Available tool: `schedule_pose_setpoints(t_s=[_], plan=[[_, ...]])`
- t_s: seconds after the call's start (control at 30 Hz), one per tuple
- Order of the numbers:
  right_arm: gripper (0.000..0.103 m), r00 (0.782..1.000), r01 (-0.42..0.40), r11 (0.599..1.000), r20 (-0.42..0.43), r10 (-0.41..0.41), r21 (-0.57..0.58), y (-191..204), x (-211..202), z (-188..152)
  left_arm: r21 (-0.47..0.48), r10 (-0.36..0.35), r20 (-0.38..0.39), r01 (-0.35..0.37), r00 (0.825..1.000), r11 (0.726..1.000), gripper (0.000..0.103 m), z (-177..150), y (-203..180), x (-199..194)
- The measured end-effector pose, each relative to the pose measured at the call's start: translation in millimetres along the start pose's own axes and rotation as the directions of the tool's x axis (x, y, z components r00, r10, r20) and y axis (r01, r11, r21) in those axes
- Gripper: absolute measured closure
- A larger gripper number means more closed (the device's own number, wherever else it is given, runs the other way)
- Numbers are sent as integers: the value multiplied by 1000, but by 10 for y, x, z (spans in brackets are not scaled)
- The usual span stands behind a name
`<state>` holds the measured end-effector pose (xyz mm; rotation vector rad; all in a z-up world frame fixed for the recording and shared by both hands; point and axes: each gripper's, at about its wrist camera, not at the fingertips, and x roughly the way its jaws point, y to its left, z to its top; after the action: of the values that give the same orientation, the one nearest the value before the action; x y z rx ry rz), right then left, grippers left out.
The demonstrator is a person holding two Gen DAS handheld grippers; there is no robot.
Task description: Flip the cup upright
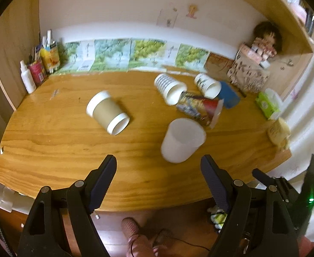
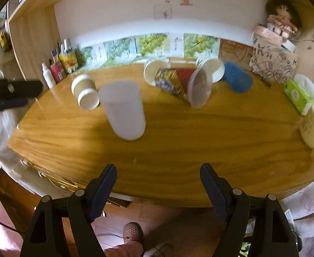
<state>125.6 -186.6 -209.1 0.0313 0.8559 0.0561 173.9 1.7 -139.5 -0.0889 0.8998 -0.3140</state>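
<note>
Jaws are seen spread wide on the left gripper [image 1: 158, 167], nothing held between them, the two dark fingers poised above the near edge of the wooden table [image 1: 71, 145] and touching nothing. The same is seen on the right gripper [image 2: 158, 175]: fingers set far apart, empty, hung over the table's front edge. In the right wrist view the left gripper is also glimpsed at the far left border, off the table's side.

The translucent white cup [image 1: 182, 140] is found on the table just ahead of the left gripper's right finger, standing with its mouth up and leaning in the fisheye; it is blurred. In the right wrist view it [image 2: 122, 109] is placed left of centre, apart from both fingers.

Well to its left a brown paper cup [image 1: 107, 112] is laid on its side, open end toward the camera. Behind it a printed snack tub [image 1: 199, 108] is tipped over, lid end just beside the white cup's rim; whether they touch cannot be told. Further back, a stack of white paper cups [image 1: 169, 87], a patterned paper cup [image 1: 207, 84] and a blue cup [image 1: 228, 95] are all laid on their sides. A green tissue pack [image 1: 267, 105] is set at the right edge.
</note>
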Motion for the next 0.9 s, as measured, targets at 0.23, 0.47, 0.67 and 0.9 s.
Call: schedule_pose_setpoints(t_s=[0.23, 0.47, 0.67, 0.9], plan=[[21, 998, 13, 1000, 64, -13, 3, -156, -615, 263, -53, 65, 137, -58, 988, 997, 19, 37, -276, -488], [21, 995, -3, 1000, 103, 3, -2, -164, -1180, 384, -95, 126, 224, -107, 966, 990, 19, 16, -433, -938], [21, 987, -47, 998, 156, 42, 30, -165, -1574, 404, -144, 151, 270, -115, 951, 983, 19, -77, -496, -1160], [19, 963, -38, 999, 266, 35, 6, -158, -1897, 310, -136, 188, 318, -152, 929, 979, 12, -247, -662, -1335]])
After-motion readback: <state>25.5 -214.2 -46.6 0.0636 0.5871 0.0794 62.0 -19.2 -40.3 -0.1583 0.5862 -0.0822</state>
